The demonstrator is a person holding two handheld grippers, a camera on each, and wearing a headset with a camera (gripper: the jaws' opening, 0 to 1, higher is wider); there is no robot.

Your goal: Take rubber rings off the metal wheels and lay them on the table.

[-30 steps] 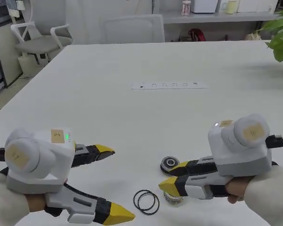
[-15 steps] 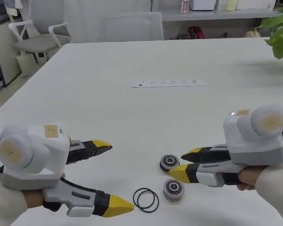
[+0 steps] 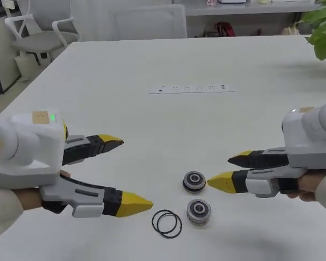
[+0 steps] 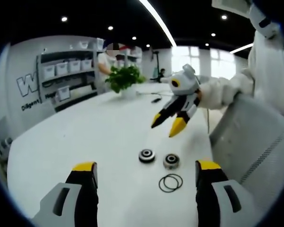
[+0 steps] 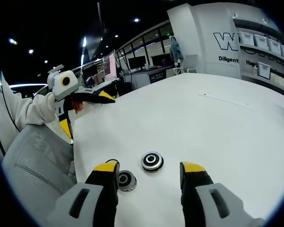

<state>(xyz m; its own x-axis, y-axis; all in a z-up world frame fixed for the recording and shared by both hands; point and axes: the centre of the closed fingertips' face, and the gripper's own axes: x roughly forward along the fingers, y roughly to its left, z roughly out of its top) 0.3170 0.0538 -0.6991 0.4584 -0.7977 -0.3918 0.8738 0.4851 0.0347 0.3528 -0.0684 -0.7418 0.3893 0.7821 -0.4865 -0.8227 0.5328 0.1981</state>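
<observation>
- The white desk (image 3: 206,125) takes up most of the head view. Its middle and far half are bare and wide open, and its far edge and left edge are both in sight.
- An office chair (image 3: 41,38) stands off the far left corner. A second chair (image 3: 146,22) is pushed up to the far edge.
- A leafy plant (image 3: 323,32) reaches in at the far right corner, well apart from the work.
- The left tool (image 3: 135,174) is held above the near left part of the desk. It is released, its yellow-tipped jaws spread wide with nothing between them, and it points right toward the wheels.
- The right tool (image 3: 221,171) is held on the near right side and points left. Its jaws are parted and grasp nothing, and the lower tip is just beside the far wheel without touching it.
- A flat white power strip (image 3: 190,88) lies across the middle of the desk, with bare surface all around it.
- The far wheel (image 3: 194,181) and the near wheel (image 3: 198,211) lie flat, close together but apart, in the open gap between the two tools.
- Two thin black rubber rings (image 3: 167,223) lie flat and overlapping on the desk, just left of the near wheel. Of the small parts they lie closest to the near edge.
</observation>
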